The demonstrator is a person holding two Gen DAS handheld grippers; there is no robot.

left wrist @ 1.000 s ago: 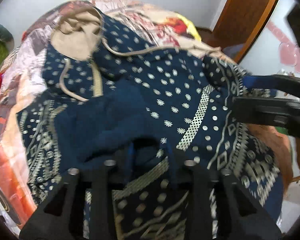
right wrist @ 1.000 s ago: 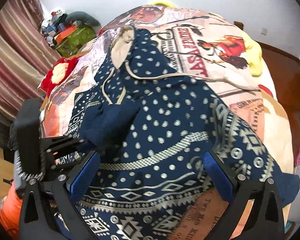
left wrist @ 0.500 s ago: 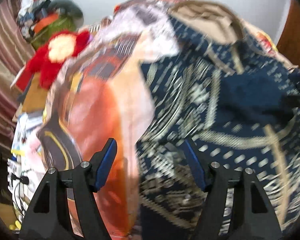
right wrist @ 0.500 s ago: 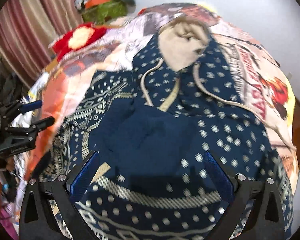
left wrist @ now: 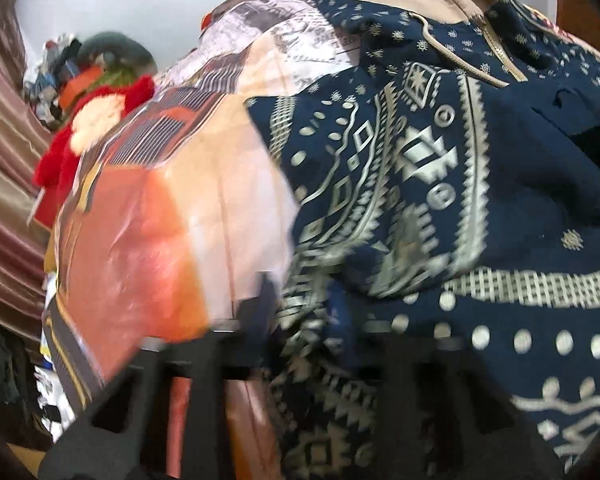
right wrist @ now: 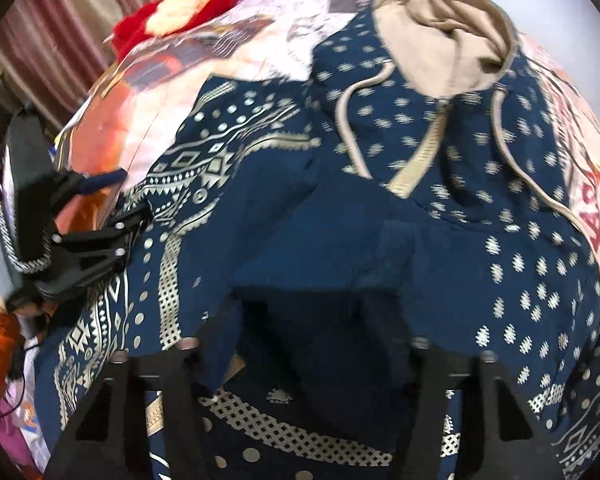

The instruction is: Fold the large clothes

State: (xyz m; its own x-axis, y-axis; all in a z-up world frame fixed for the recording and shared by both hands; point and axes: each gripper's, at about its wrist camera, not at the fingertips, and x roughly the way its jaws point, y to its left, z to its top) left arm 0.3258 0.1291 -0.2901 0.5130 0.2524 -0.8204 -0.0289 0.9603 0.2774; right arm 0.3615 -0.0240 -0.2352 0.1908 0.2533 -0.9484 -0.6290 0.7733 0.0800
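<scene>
A navy hoodie (right wrist: 480, 208) with cream dots, geometric bands, a beige hood (right wrist: 448, 28) and drawstrings lies spread on a bed. It also shows in the left wrist view (left wrist: 440, 184). My left gripper (left wrist: 304, 320) is at the hoodie's left edge with patterned cloth between its jaws; it also shows in the right wrist view (right wrist: 128, 208). My right gripper (right wrist: 304, 320) is closed down on a plain navy fold of the hoodie near its lower middle. The fingertips of both are blurred and partly buried in cloth.
The bed carries a printed orange, pink and white sheet (left wrist: 172, 208). A red and cream plush toy (right wrist: 176, 8) lies at the bed's far left. Striped curtains (left wrist: 4, 168) hang on the left, with clutter beyond. A white wall is behind.
My left gripper let go, swung left to the hoodie's left edge, and has closed there. My right gripper moved forward over the garment and closed from wide open onto the navy fold.
</scene>
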